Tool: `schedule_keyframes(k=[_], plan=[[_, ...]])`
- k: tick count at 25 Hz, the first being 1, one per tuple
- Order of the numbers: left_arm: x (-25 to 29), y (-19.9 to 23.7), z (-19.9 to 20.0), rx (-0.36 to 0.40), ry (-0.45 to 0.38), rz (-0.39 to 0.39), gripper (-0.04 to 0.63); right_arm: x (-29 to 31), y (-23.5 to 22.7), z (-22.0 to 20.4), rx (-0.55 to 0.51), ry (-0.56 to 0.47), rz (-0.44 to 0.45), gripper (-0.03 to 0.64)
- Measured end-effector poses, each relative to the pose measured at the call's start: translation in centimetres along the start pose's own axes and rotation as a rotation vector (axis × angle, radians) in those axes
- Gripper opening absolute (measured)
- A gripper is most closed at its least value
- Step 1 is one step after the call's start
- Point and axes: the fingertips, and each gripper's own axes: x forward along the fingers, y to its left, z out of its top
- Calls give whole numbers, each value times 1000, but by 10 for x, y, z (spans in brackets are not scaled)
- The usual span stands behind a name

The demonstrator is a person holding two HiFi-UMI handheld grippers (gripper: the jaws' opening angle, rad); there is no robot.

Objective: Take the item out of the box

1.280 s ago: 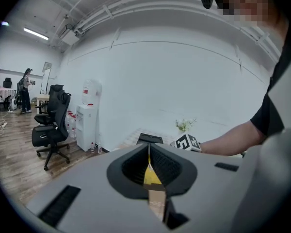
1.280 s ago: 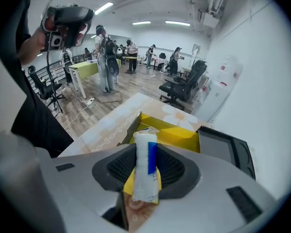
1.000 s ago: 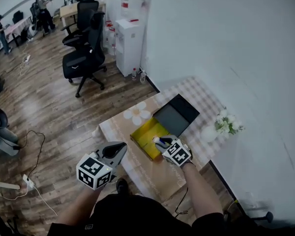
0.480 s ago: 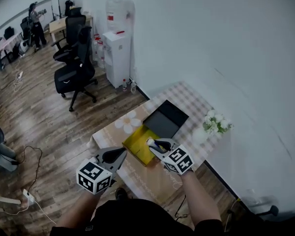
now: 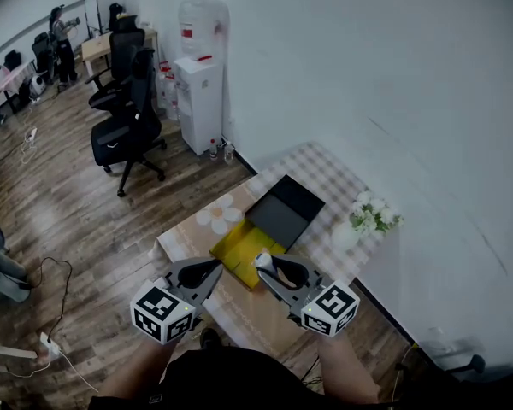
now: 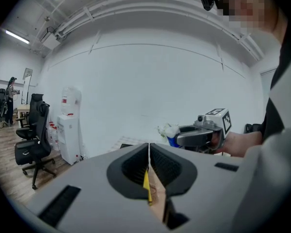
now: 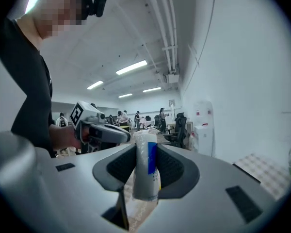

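Note:
A yellow box [image 5: 238, 248] lies open on the clothed table [image 5: 325, 178], with its black lid [image 5: 282, 211] folded back beyond it. My right gripper [image 5: 264, 264] hangs over the box's near corner, shut on a white tube with a blue label [image 7: 146, 171]. That tube stands upright between the jaws in the right gripper view. The left gripper [image 5: 211, 267] hovers just left of the box, and its jaws are shut with nothing between them [image 6: 149, 147]. A thin sliver of the yellow box [image 6: 146, 184] shows through them. Each gripper sees the other: the right gripper [image 6: 200, 135], the left gripper [image 7: 101, 129].
A white vase of flowers [image 5: 367, 218] stands at the table's right edge by the wall. A flower-shaped mat [image 5: 220, 216] lies left of the lid. A water dispenser [image 5: 197, 79] and office chairs [image 5: 124, 118] stand farther back on the wooden floor.
My right gripper has drawn back towards me and risen from over the box, still shut on the tube. The left gripper has edged a little closer to the box.

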Motion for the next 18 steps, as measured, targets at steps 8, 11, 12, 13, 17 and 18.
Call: schedule_keyframes(k=[8,11,12,13,17,18], plan=[[-1,-5,18,22,-39,-3,21,-58,-7,46,87,-229,-96,129],[-6,-7,25,31,-58,-3,21,-77,-9,57,145,-316,-104,129],[-8,-7,26,33,-63,-1,21,-82,-8,61,142,-336,-110,129],[-9,-6,27,35,-68,3,20,-86,-8,64,128,-345,-120,129],[-16,-4,32,36,-85,21,21,-95,-2,77,154,-422,-106,129],[-18,-3,33,37,-89,25,20,-96,0,82,174,-452,-90,129]])
